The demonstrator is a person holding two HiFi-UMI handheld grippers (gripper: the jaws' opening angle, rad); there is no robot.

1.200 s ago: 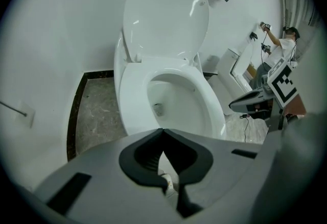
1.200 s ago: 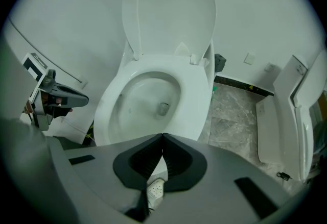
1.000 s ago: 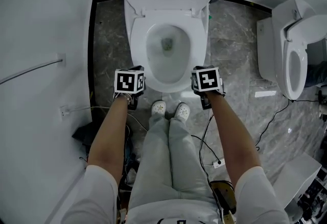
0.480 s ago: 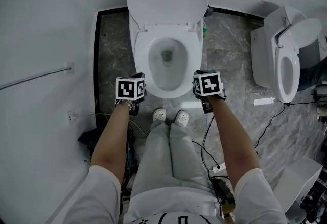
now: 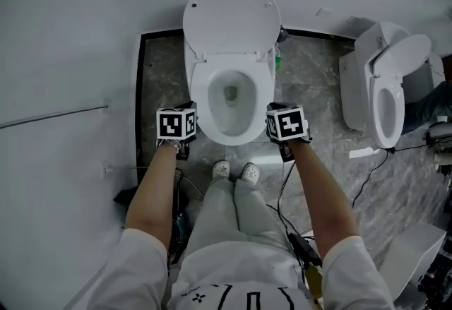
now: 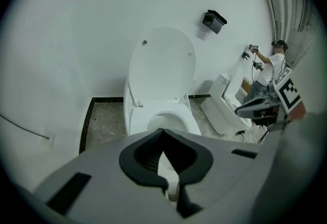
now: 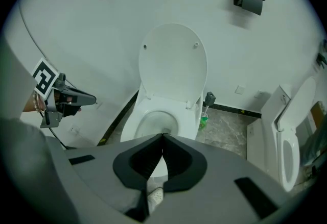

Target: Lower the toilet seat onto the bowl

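**White seat is up and both your grippers are closed, so watch for a slam**

White porcelain fills the head view. The toilet seat [image 5: 231,19] stands upright against the wall at 12 o'clock of the bowl [image 5: 231,105], not lowered yet. Your left gripper [image 5: 177,126] sits at 8 o'clock of the bowl and your right gripper [image 5: 287,125] at 4 o'clock, both well short of the seat. Cables [image 5: 288,197] trail by your shoes at 6 o'clock, so I reckon a step in could snag one. Compared with a second back, the toilet looks smaller and further off. Both grippers have come up and still flank the bowl's front.

In the left gripper view, the left gripper [image 6: 163,139] has its jaws pressed together with nothing between them. The seat [image 6: 162,67] is dead ahead at 12 o'clock. Tip it with closed tips and my guess is it drops past balance and bangs onto the bowl [image 6: 164,118].

The right gripper view is the same story, with the right gripper [image 7: 162,139] closed and empty. The toilet brush [image 7: 206,109] stands at 3 o'clock of the hinge, and a wide swing could clip it.
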